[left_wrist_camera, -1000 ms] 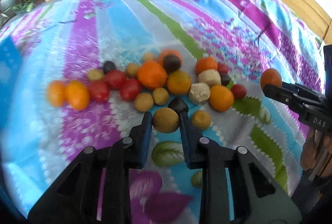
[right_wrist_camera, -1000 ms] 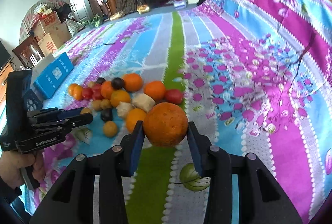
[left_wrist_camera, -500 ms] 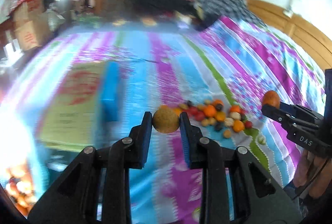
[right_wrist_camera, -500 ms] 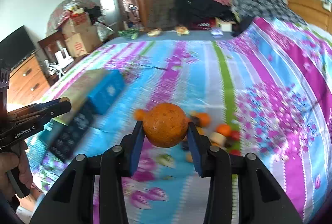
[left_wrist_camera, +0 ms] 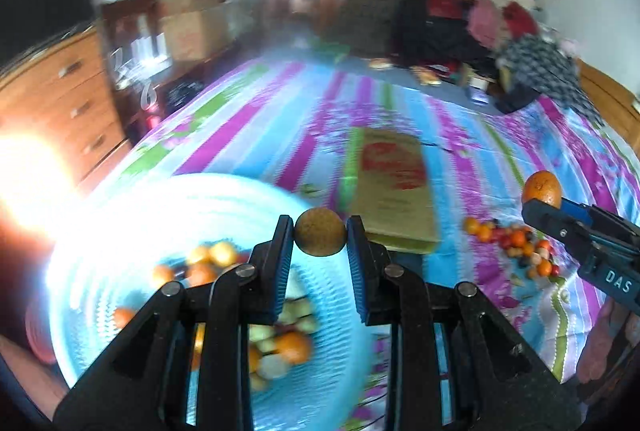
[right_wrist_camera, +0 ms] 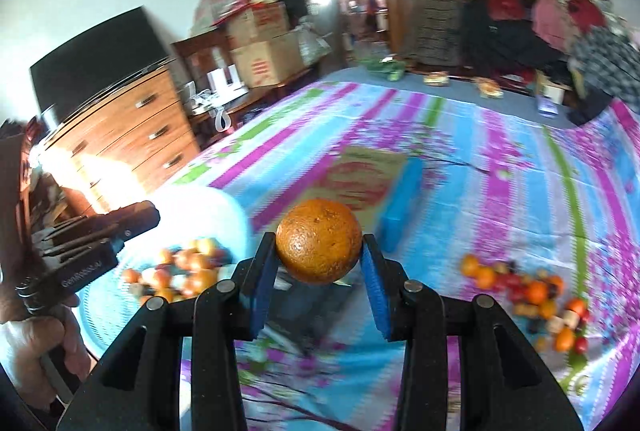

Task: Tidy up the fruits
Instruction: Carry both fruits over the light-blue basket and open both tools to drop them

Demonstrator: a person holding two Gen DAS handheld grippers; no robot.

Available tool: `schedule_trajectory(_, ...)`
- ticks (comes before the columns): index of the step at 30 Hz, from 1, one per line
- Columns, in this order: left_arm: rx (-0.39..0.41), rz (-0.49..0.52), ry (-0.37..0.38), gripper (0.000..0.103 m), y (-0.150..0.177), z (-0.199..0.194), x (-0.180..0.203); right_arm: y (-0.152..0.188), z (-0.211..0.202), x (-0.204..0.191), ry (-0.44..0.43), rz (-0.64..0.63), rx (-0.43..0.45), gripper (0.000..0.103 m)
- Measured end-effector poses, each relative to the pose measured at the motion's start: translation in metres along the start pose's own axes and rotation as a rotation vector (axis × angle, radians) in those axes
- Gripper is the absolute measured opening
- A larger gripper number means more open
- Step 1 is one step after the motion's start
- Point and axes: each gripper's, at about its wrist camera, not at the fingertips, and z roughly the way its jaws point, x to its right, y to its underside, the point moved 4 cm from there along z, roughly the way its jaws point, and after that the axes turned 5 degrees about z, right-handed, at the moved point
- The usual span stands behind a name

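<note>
My left gripper (left_wrist_camera: pixel 320 237) is shut on a small brown round fruit (left_wrist_camera: pixel 320 237) and holds it above a light blue basket (left_wrist_camera: pixel 120 215) with several fruits inside. My right gripper (right_wrist_camera: pixel 319 247) is shut on an orange (right_wrist_camera: pixel 319 247), in the air right of the basket (right_wrist_camera: pixel 224 215); that orange also shows in the left wrist view (left_wrist_camera: pixel 542 189). The left gripper shows at the left of the right wrist view (right_wrist_camera: pixel 136 217). A pile of loose fruits (left_wrist_camera: pixel 516 247) lies on the bed at the right, also in the right wrist view (right_wrist_camera: pixel 528 295).
A flat cardboard box (left_wrist_camera: pixel 390 183) with a blue side (right_wrist_camera: pixel 402 207) lies on the striped bedspread (right_wrist_camera: pixel 500 171) between basket and pile. A wooden dresser (right_wrist_camera: pixel 132 135) stands left of the bed. Clothes (right_wrist_camera: pixel 520 27) are heaped at the far end.
Both grippers have lifted from the fruit pile and swung left with their fruits. The blue basket has come into view under the left gripper; the pile now lies far right.
</note>
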Motion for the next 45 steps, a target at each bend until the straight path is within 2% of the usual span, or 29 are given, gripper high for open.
schedule_trajectory(3,-0.013,-0.056,-0.037,0.028,0.008,-0.003,-0.036,-0.001,0.018,-0.046,-0.036,-0.039,-0.032,0.045)
schedule_trajectory(8,-0.028,-0.102,-0.104,0.028,0.021,-0.01,-0.083,0.006,0.047,-0.097,-0.075,-0.078,-0.103,0.045)
schedule_trajectory(17,-0.157,-0.126,-0.1,0.028,0.058,0.017,-0.124,0.042,0.097,-0.147,-0.078,-0.096,-0.251,0.045)
schedule_trajectory(24,-0.241,-0.114,-0.088,0.028,0.086,0.036,-0.135,0.063,0.126,-0.158,-0.054,-0.111,-0.324,0.045)
schedule_trajectory(27,-0.258,-0.116,-0.082,0.028,0.088,0.04,-0.14,0.07,0.134,-0.155,-0.046,-0.104,-0.346,0.045)
schedule_trajectory(45,-0.264,-0.113,-0.104,0.028,0.08,0.042,-0.155,0.073,0.148,-0.161,-0.05,-0.1,-0.366,0.045)
